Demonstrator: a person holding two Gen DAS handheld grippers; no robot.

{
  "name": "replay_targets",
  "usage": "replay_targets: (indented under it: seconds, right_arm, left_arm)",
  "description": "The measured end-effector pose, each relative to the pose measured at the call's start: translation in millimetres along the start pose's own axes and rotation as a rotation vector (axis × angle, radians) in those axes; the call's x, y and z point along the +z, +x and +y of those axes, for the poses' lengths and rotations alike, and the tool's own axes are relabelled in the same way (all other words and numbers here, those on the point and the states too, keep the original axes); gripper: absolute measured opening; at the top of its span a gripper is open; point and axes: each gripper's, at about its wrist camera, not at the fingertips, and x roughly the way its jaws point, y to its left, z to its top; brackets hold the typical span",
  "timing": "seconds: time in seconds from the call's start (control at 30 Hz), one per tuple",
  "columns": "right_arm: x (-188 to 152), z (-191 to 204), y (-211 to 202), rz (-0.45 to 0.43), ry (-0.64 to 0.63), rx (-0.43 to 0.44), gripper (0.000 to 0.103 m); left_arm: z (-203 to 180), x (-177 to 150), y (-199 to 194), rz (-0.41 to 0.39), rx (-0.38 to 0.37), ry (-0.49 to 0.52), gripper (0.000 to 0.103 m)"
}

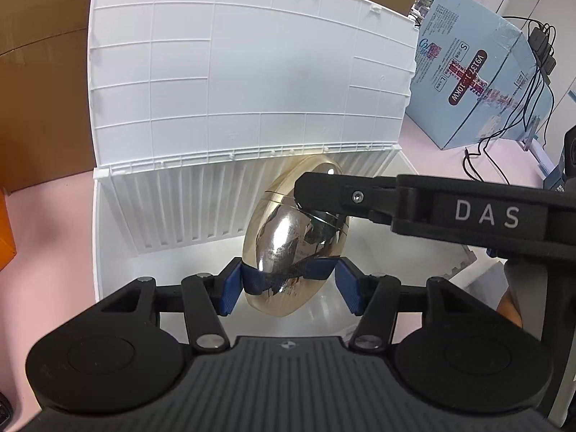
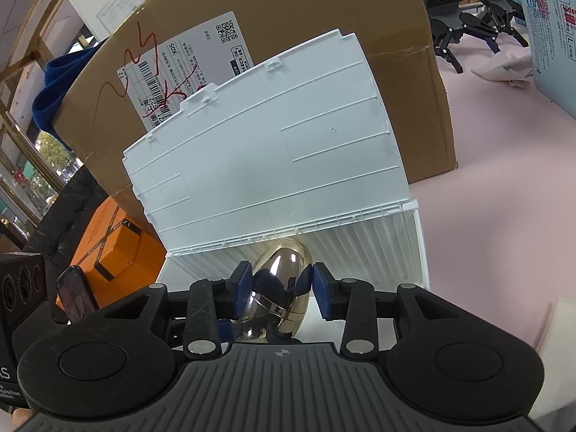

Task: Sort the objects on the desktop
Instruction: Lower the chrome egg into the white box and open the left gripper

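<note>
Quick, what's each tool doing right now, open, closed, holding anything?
Left tool: open, fingers either side of the shiny egg-shaped case, not clamped.
Right tool: closed on that case, over the white box.

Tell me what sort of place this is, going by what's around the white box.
Probably an office or lab workspace used for recording, not a home: a pink tabletop crowded with a large brown cardboard shipping carton, a pale blue printed carton with black cables, and spare black grippers lying at the back.
</note>
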Motion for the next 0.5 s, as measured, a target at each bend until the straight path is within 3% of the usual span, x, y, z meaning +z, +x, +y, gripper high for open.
replay_targets:
  seconds: [0.5]
  right_arm:
    - [0.6,3.7,6.8,0.028,-0.025,0.001,0.035]
  left_arm:
    - [3.1,1.4,-1.5,0.032,0.021,-0.022,0.053]
